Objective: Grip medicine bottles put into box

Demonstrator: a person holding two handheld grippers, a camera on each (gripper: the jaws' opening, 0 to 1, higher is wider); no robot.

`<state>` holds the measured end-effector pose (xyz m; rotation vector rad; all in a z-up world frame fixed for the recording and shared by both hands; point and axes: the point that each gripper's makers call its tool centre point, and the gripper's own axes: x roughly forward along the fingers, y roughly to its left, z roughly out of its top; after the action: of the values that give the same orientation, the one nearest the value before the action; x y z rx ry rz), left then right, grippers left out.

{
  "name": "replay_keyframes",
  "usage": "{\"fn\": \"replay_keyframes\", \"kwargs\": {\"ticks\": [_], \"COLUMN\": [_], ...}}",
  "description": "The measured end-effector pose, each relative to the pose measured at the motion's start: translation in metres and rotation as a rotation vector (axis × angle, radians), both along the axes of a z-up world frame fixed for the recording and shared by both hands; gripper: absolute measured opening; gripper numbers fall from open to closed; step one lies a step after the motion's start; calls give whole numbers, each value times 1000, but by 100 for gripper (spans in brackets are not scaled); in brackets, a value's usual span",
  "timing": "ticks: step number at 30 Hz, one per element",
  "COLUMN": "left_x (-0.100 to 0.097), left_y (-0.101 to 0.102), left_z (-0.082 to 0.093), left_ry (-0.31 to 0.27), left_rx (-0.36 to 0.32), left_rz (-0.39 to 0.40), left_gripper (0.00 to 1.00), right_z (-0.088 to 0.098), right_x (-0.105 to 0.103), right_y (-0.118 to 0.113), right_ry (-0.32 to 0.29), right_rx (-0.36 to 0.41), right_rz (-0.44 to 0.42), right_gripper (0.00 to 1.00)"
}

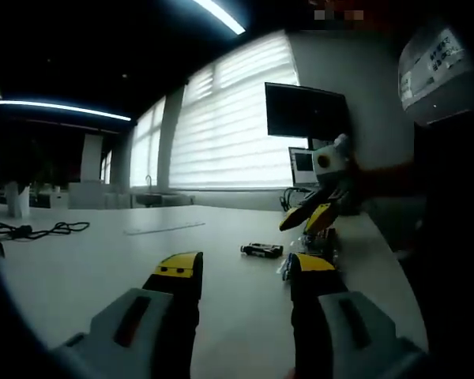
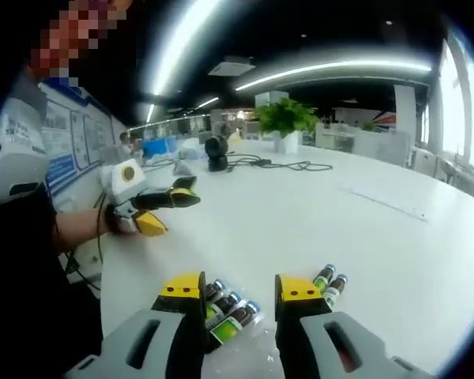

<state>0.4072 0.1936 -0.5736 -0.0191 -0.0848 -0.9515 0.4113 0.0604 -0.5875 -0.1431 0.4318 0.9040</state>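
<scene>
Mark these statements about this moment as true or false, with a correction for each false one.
1. The right gripper hangs over a row of small bottles lying on the white table. True.
2. The right gripper is clamped on a bottle. False: its jaws stand apart, nothing between them.
3. The left gripper is open and holds nothing. True.
4. A potted plant stands at the table's far end in the right gripper view. True.
5. The small dark object sits between the left gripper's jaws. False: it lies on the table beyond them.
</scene>
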Motion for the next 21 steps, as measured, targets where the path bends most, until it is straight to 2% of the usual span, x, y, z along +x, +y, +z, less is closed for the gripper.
{"fn": "replay_keyframes", "kwargs": {"ticks": [1, 4, 8, 13, 14, 17, 19, 21], "left_x": [-1, -3, -5, -5, -5, -5, -5, -5], "left_y": [-1, -4, -6, -6, -6, -5, -5, -5], "left_z": [-1, -1, 0, 0, 1, 2, 3, 3], "left_ry": [2, 7, 3, 1, 1, 4, 6, 6], "left_rx": [3, 4, 4, 7, 4, -5, -9, -14], "left_rz": [-7, -26, -42, -44, -44, -46, -46, -47], "left_gripper": [37, 37, 37, 37, 37, 37, 37, 37], "right_z": [1, 3, 6, 3, 4, 3, -2, -9], "right_x": [2, 1, -4, -4, -3, -5, -8, -10], "right_y": [-3, -6, -5, -7, -7, -7, -7, -9], "right_ry": [11, 25, 17, 32, 27, 67, 64, 98], "right_rx": [13, 32, 46, 51, 64, 115, 82, 71], "right_rz": [-43, -102, -141, -247, -276, -370, -380, -403], "right_gripper": [30, 29, 29, 28, 27, 26, 26, 26]}}
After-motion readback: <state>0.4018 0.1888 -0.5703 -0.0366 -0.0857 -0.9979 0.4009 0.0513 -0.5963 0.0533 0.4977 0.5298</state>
